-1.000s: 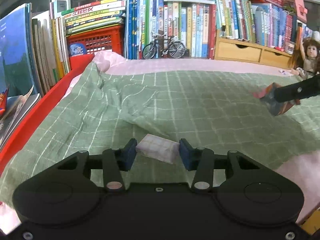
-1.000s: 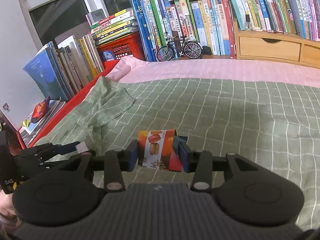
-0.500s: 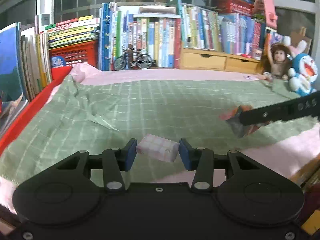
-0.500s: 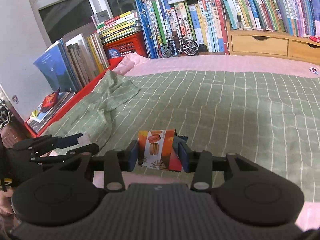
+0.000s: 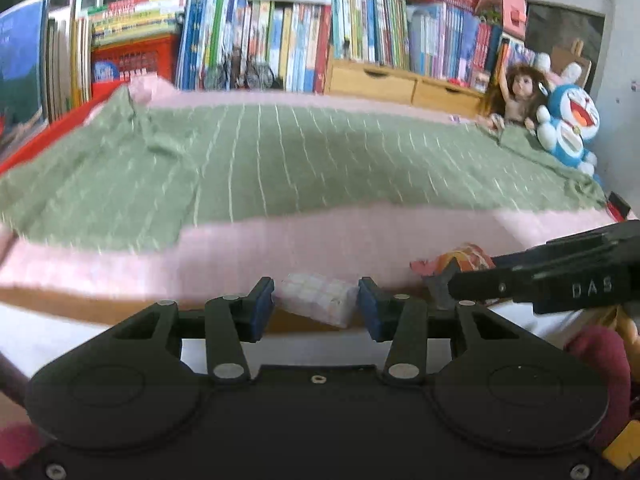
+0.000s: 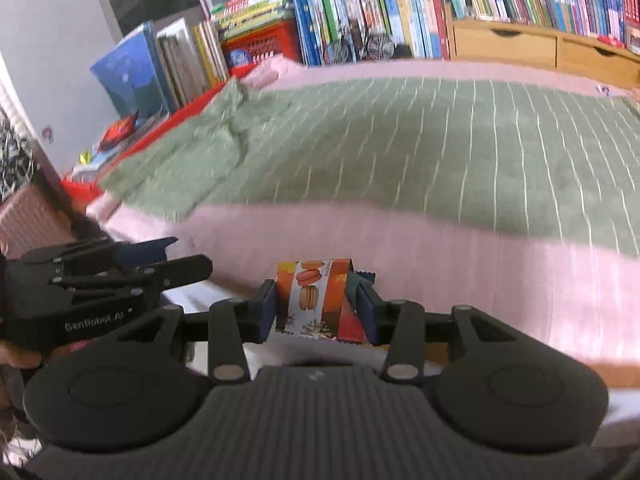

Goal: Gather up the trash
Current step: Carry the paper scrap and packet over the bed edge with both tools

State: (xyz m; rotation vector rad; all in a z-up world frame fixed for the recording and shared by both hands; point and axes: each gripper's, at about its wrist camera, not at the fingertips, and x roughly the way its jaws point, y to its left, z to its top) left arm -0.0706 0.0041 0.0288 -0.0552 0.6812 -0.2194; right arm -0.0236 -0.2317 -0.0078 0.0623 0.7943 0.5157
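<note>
The left gripper (image 5: 316,306) clamps a pale checked packet (image 5: 314,298) between its blue pads, just off the near edge of the bed (image 5: 320,236). The right gripper (image 6: 316,312) grips an orange macaron wrapper (image 6: 316,300), also off the bed's near pink edge.

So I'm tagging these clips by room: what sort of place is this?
Most likely a child's bedroom: a bed with a green checked blanket over a pink sheet, long rows of colourful picture books behind it, and a brown-haired doll beside a blue cat plush.
</note>
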